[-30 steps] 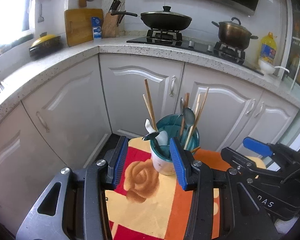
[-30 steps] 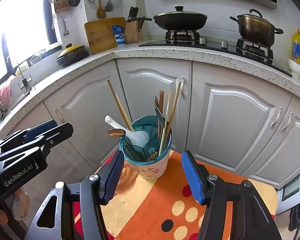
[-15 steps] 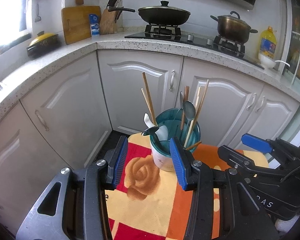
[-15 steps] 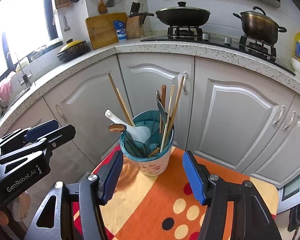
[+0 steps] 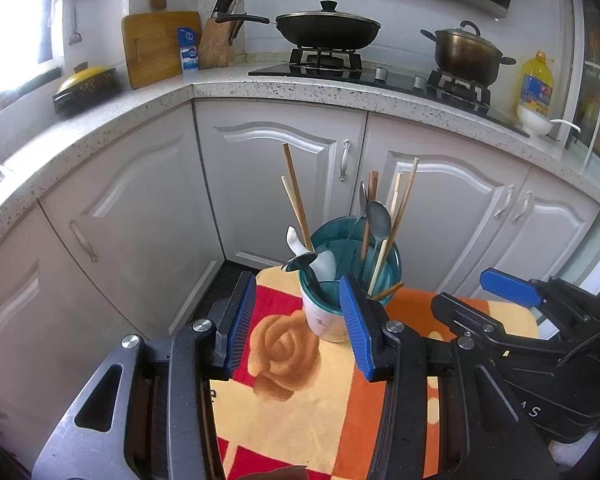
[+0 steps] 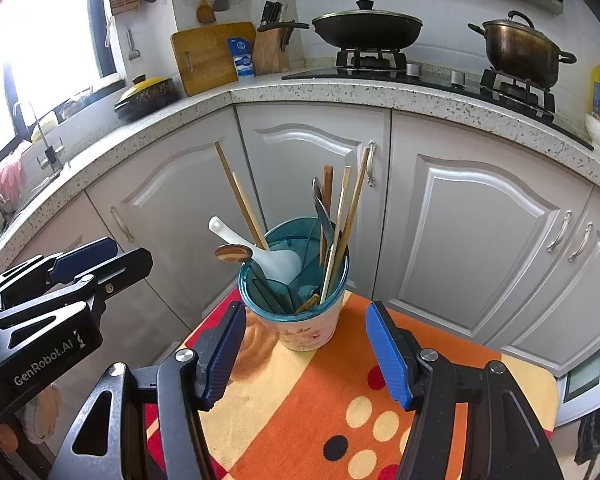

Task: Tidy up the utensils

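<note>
Currently both tools released, nothing between pads. Left tool (image 5: 298,320) short of holder (image 5: 350,276), near its left side. Right tool (image 6: 306,354) short of holder (image 6: 300,304), pads wider apart than holder. Holder upright on patterned cloth (image 6: 312,408) near far edge. Inside holder: chopsticks (image 6: 240,196), white spoon (image 6: 276,260), metal spoon (image 5: 378,218), wooden spoon (image 6: 232,253).

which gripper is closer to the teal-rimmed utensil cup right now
Left. The left gripper has the teal-rimmed utensil cup just beyond its open fingertips; the right gripper sits slightly farther back, also open.
</note>
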A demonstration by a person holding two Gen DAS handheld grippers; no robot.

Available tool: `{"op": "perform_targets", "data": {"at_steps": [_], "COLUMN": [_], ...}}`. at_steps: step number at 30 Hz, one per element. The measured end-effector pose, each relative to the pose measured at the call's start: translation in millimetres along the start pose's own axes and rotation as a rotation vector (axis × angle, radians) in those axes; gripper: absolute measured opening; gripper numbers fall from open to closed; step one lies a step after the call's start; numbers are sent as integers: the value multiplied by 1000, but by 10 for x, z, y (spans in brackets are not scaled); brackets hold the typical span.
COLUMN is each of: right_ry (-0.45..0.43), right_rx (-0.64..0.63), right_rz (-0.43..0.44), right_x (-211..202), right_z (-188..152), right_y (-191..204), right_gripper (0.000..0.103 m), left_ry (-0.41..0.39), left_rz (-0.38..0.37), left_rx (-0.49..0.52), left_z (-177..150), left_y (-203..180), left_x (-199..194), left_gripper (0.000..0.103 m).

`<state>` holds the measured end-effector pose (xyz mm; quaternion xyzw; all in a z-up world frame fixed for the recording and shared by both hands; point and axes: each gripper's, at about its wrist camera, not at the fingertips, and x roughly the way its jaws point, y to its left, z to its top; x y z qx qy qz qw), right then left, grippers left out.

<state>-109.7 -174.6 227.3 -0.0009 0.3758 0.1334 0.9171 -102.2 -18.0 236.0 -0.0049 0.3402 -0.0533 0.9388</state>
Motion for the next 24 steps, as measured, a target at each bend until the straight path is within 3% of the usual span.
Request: {"op": "perform_targets", "data": {"at_steps": [24], "right_ry": [18], "right_rx": [27], "right_rz": [-9], "right_x": [7], "right_z": [-129], "right_y": [-130], "right_gripper": [62], "left_ry": [-16], "left_rz": [-15], "left_rx": [3], "left_z": [-49], "left_y": [-53], "left_x": [-59], "left_gripper": [43]}}
